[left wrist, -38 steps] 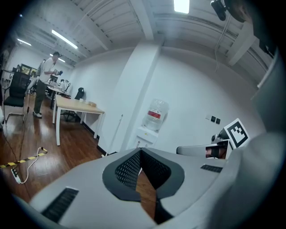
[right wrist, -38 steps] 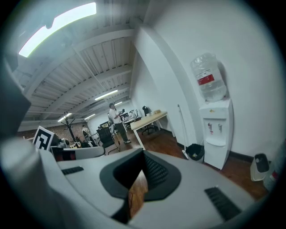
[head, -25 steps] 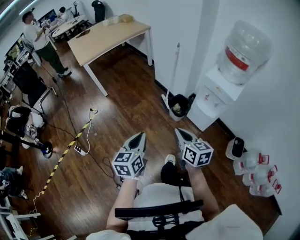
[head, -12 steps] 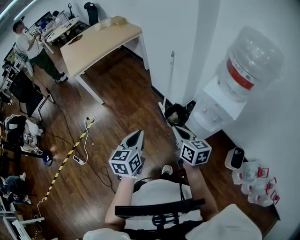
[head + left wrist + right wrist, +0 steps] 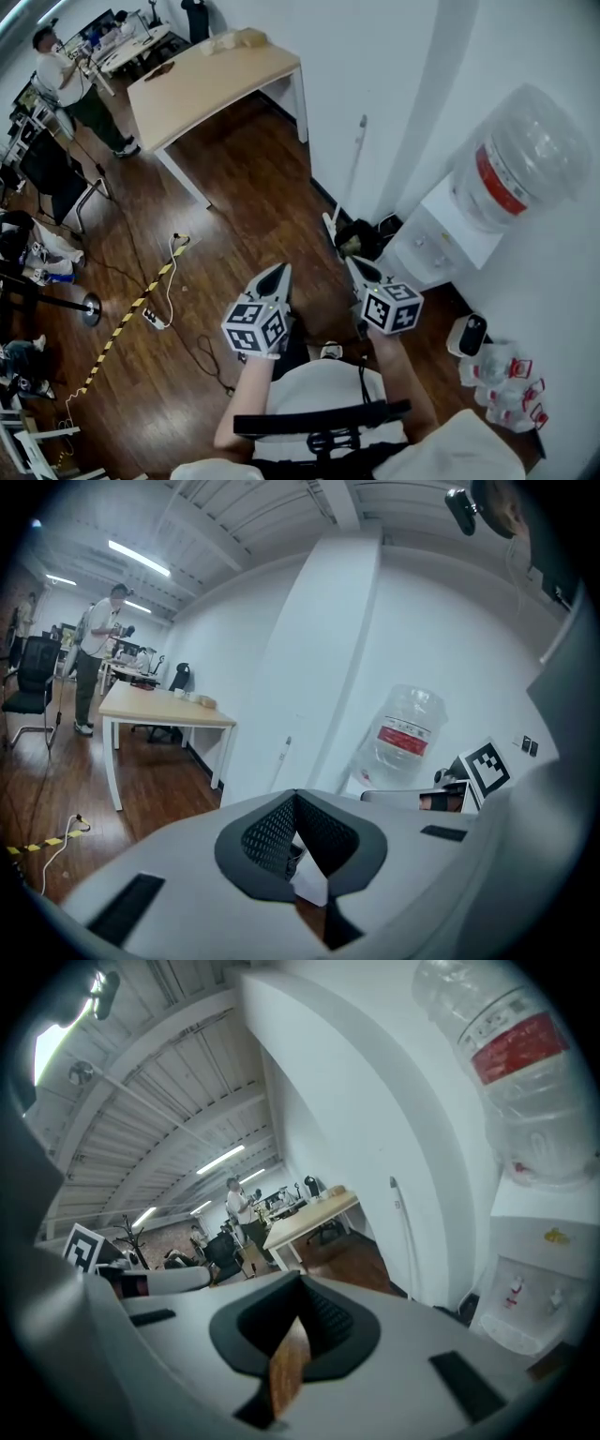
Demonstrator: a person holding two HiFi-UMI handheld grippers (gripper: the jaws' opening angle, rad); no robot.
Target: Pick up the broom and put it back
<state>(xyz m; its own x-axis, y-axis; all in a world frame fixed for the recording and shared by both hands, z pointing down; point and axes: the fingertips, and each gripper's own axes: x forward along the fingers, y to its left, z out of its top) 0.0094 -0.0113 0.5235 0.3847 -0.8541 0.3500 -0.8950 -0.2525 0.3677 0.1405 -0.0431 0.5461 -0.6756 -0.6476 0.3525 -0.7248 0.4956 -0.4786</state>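
Dark plank floor [image 5: 253, 216], glossy brown wood, fills most of the room. A smooth white-painted wall [image 5: 375, 56] runs along one side, with a square pillar standing out from it. The table [image 5: 211, 75] has a flat rectangular top of pale wood grain on straight white legs, one end close to the wall. The water dispenser [image 5: 436, 248] is a boxy white cabinet set against the wall. It carries an upturned clear plastic bottle [image 5: 525, 155], rounded, with a red label band. The broom [image 5: 352, 169] leans nearly upright on the wall between table and dispenser, untouched. It shows a thin straight pale pole with a small greyish cap at the top, hard to pick out against the paint. Its foot meets the floor just beside a black container [image 5: 361, 234], bin or dustpan I cannot tell, and the head is mostly hidden there. The left tool [image 5: 280, 270] and right tool [image 5: 354, 263] are held side by side in front of the seated person, aimed toward the broom but well apart from it. Their shells are smooth grey plastic tapering to points, with black mesh-textured pads inside. On both, the jaws are closed tip to tip with nothing between them. Each carries a cube [image 5: 255, 328] of black-and-white square markers.
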